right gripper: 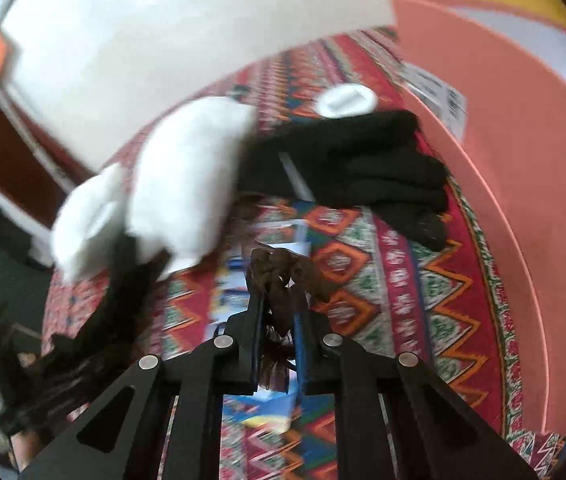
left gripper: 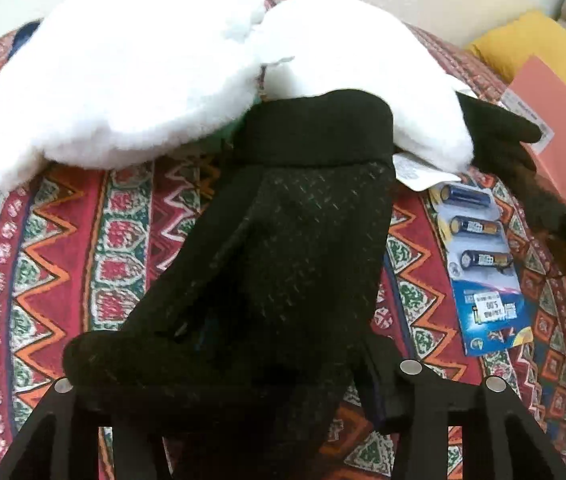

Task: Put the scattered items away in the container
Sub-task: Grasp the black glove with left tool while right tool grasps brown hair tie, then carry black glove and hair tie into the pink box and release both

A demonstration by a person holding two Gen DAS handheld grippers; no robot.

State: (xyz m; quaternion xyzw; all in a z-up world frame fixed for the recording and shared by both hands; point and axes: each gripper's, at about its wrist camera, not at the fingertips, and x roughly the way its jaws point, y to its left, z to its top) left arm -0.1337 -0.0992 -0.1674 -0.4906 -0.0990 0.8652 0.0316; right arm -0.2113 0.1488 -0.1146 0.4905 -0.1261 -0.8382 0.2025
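A black knit glove (left gripper: 295, 240) lies between the fingers of my left gripper (left gripper: 279, 392) and drapes over its left finger, hiding the pads; its cuff rests against a white plush (left gripper: 115, 80). From the right wrist view, my right gripper (right gripper: 279, 280) is shut on a brown frilly scrunchie (right gripper: 283, 268) just above the patterned bedspread (right gripper: 403, 280). A second black glove (right gripper: 363, 160) lies beside the pink container (right gripper: 503, 160). The battery blister pack (left gripper: 483, 264) lies flat to the right of the held glove.
A second white plush (left gripper: 363, 60) lies against the first. A white round lid (right gripper: 347, 104) sits behind the second glove. A yellow cushion (left gripper: 539, 52) is at the far right. The pink container (left gripper: 555, 120) stands at the bedspread's right edge.
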